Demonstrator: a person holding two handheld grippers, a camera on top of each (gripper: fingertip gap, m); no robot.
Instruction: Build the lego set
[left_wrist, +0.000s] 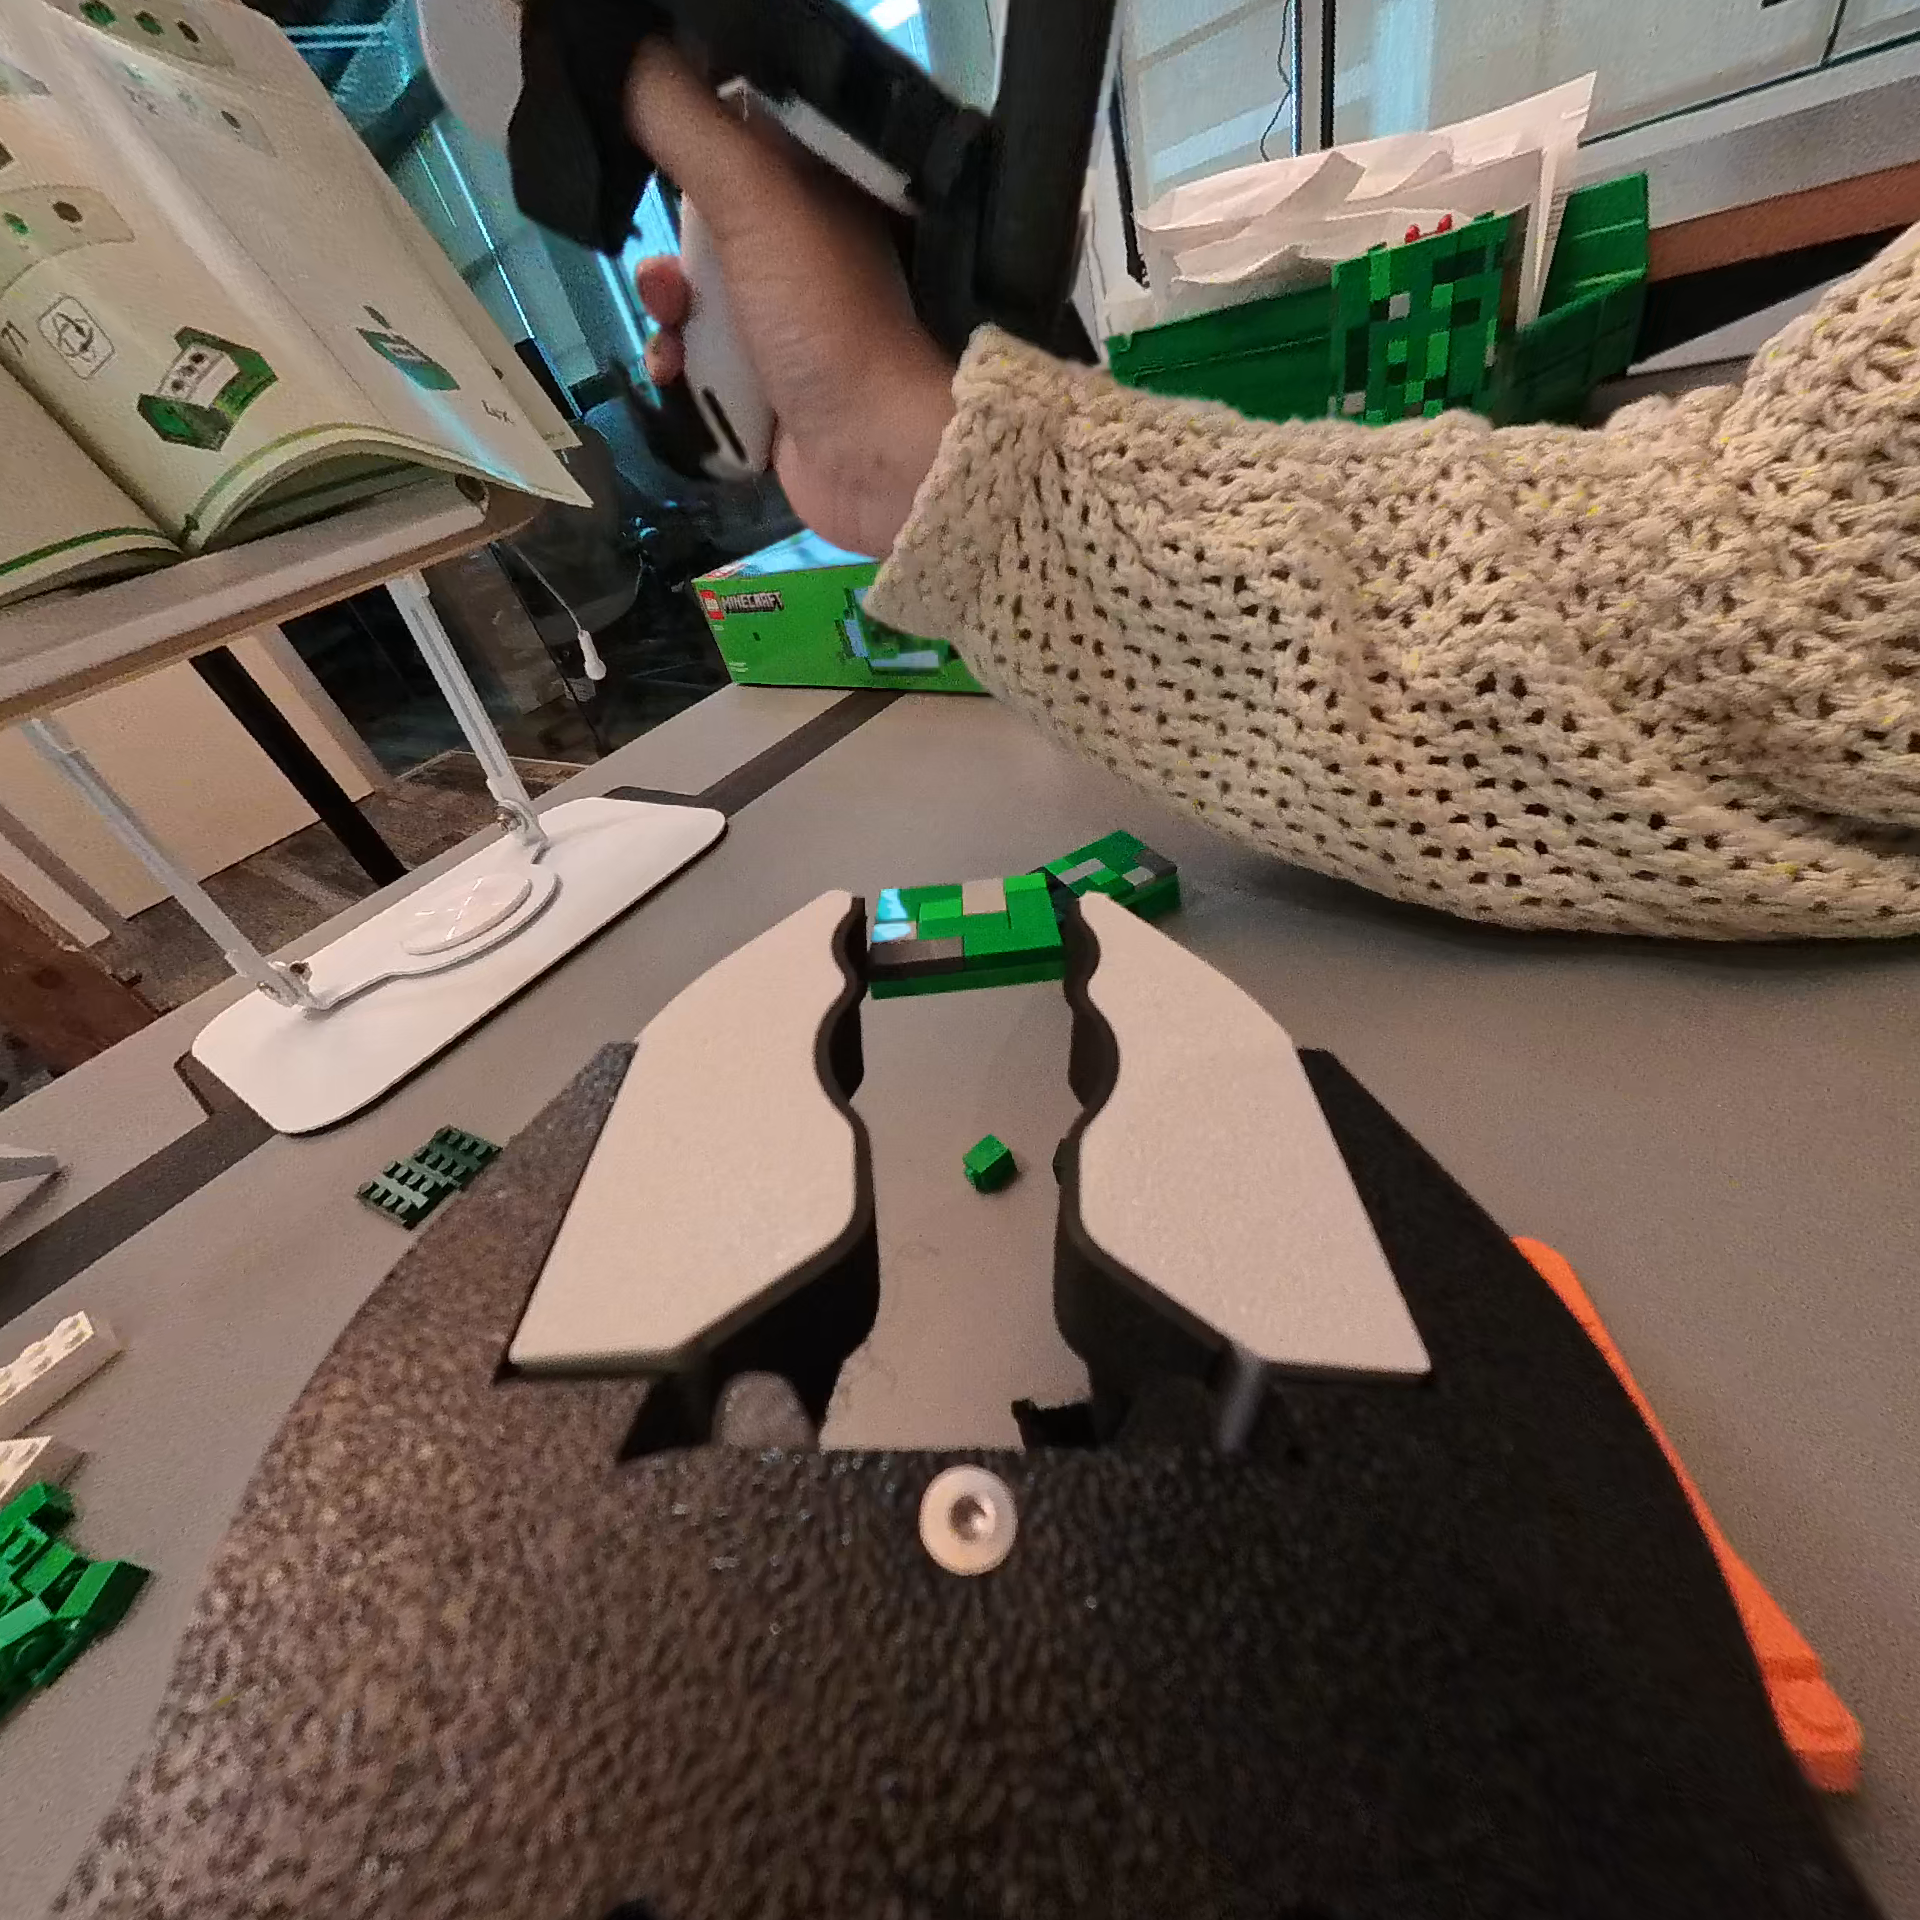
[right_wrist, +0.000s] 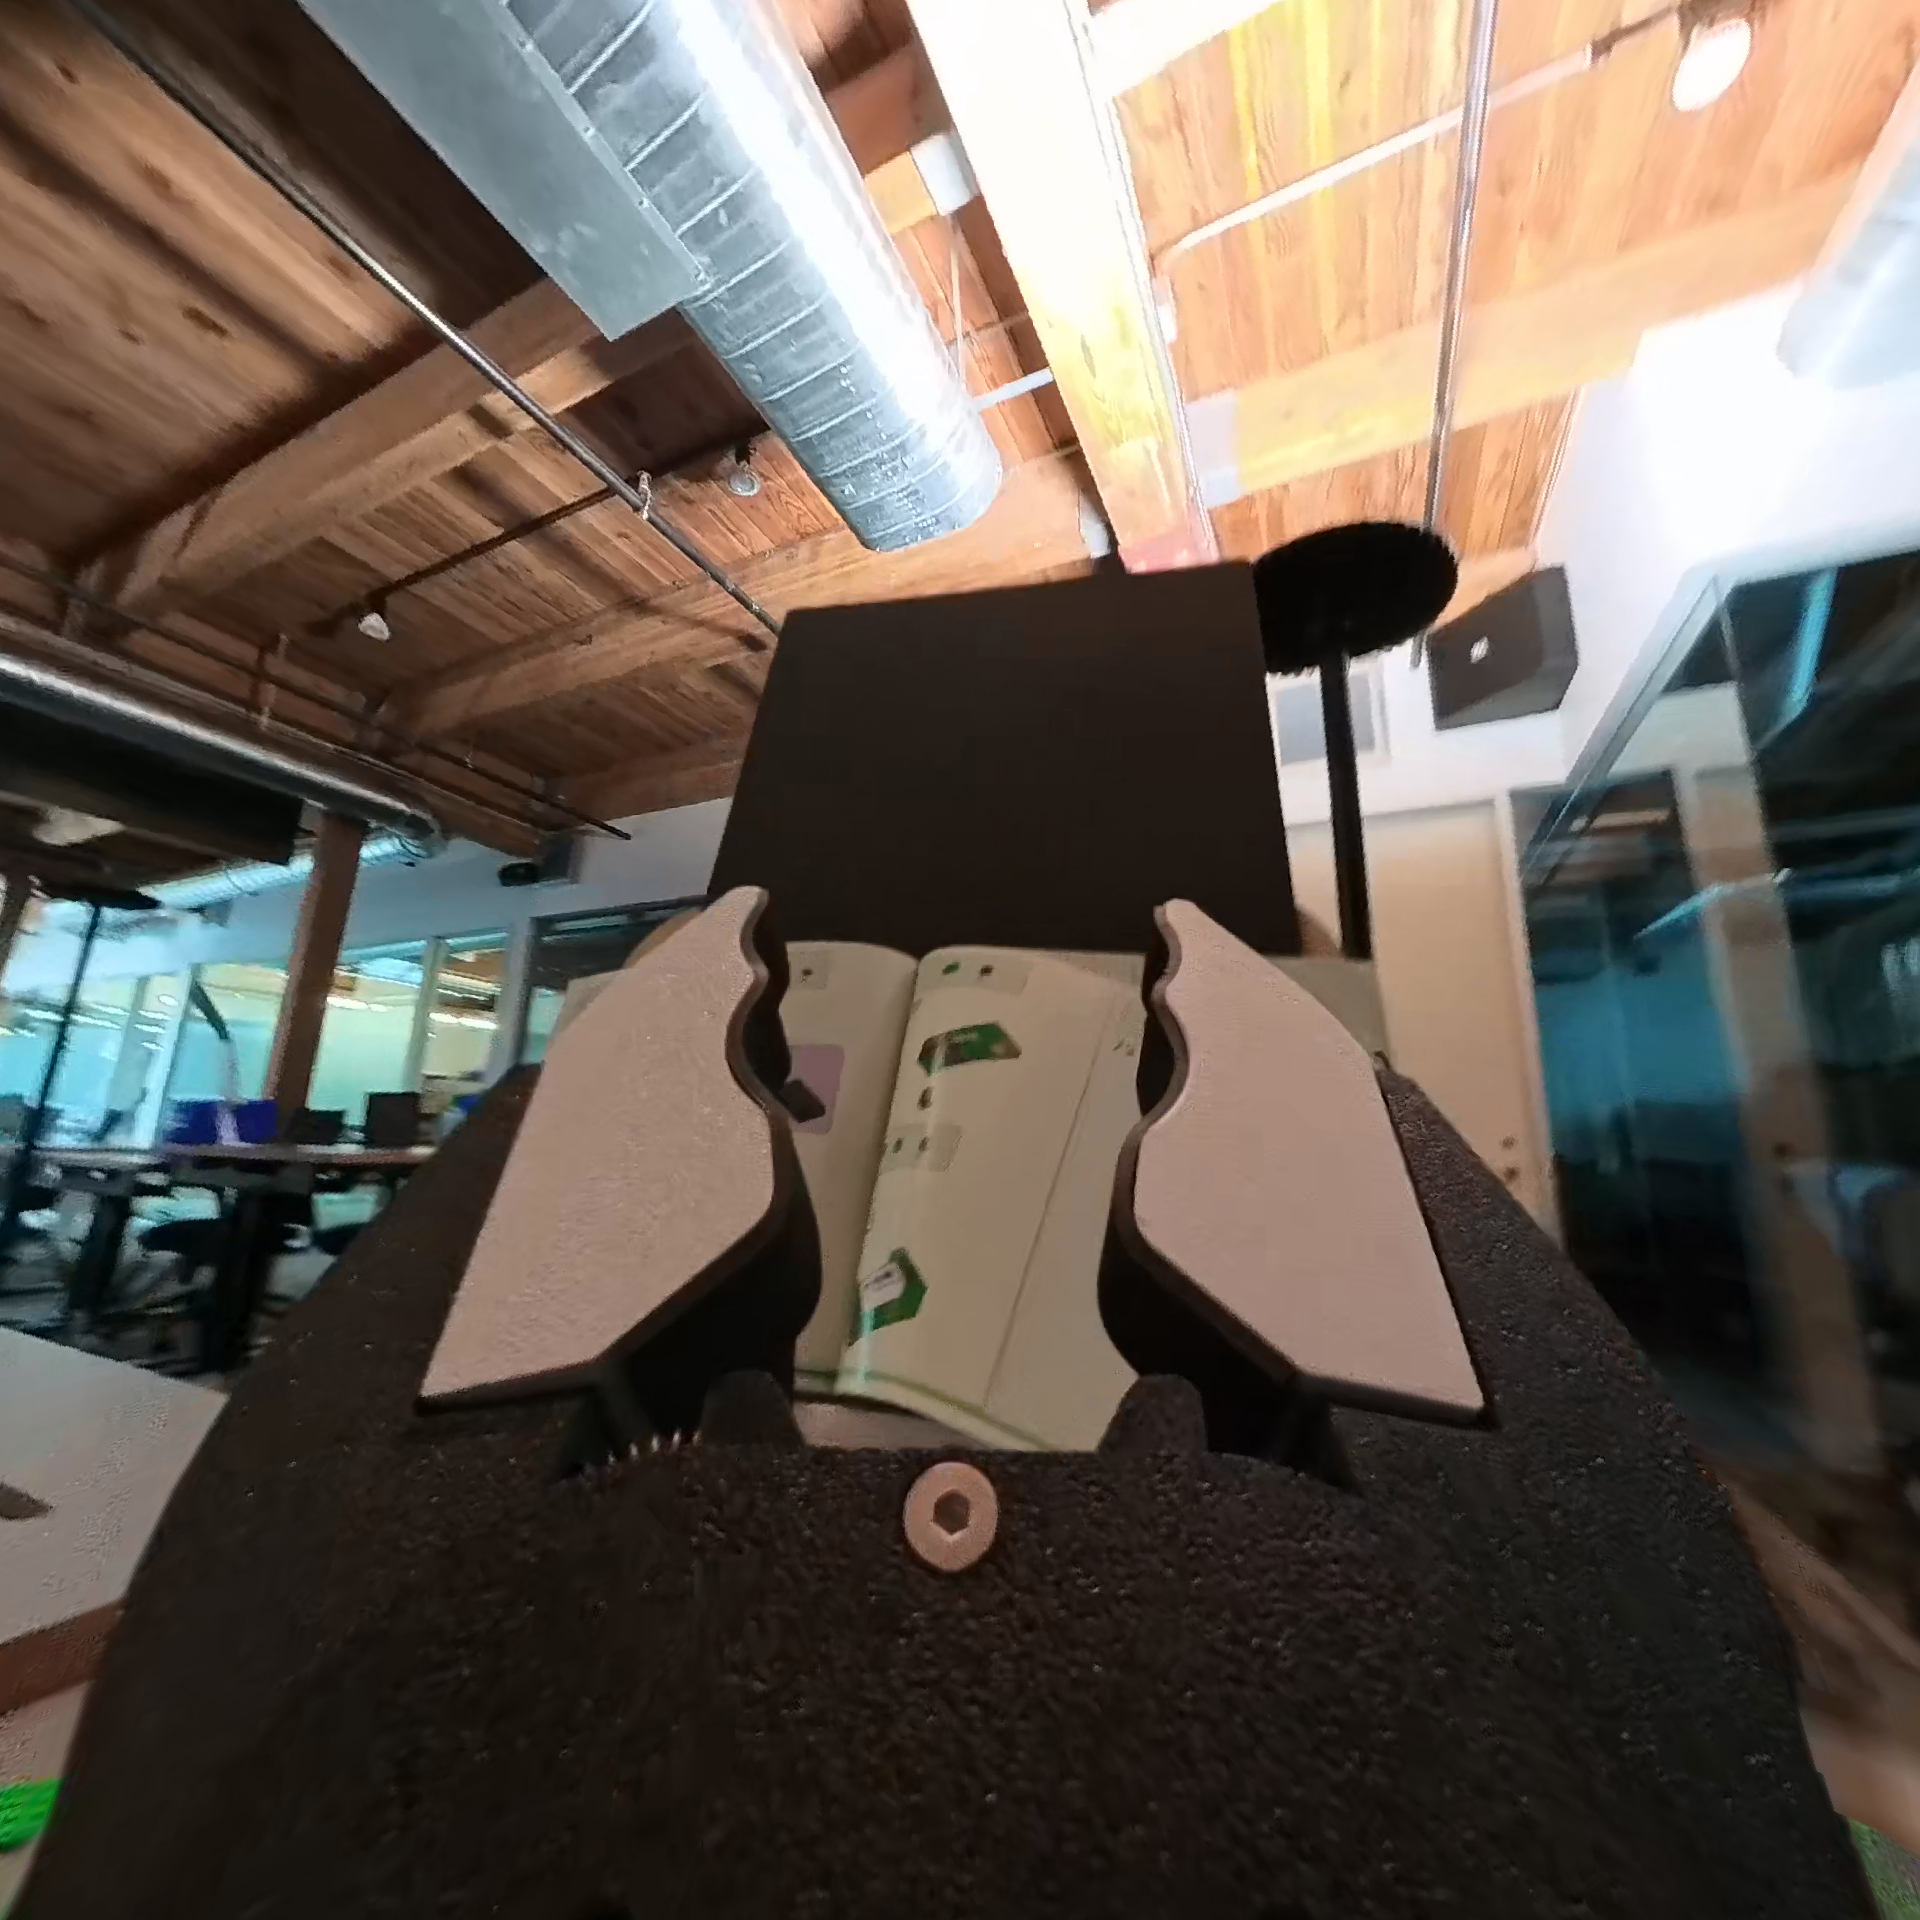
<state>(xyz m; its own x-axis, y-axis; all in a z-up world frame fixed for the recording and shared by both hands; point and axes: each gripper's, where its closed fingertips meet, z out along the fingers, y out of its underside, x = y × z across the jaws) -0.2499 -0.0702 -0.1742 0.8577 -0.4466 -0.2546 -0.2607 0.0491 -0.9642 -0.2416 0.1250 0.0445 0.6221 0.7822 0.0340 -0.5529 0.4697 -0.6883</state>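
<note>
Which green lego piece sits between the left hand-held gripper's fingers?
The lone tiny green cube, loose on the table between the fingers; the tiled assembly lies at their tips.

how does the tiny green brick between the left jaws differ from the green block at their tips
The tiny green brick is one plain green piece; the green block is many pieces, with grey and dark patches. The brick lies loose between the fingers; the block sits at their tips. Both rest on the grey table.
</note>
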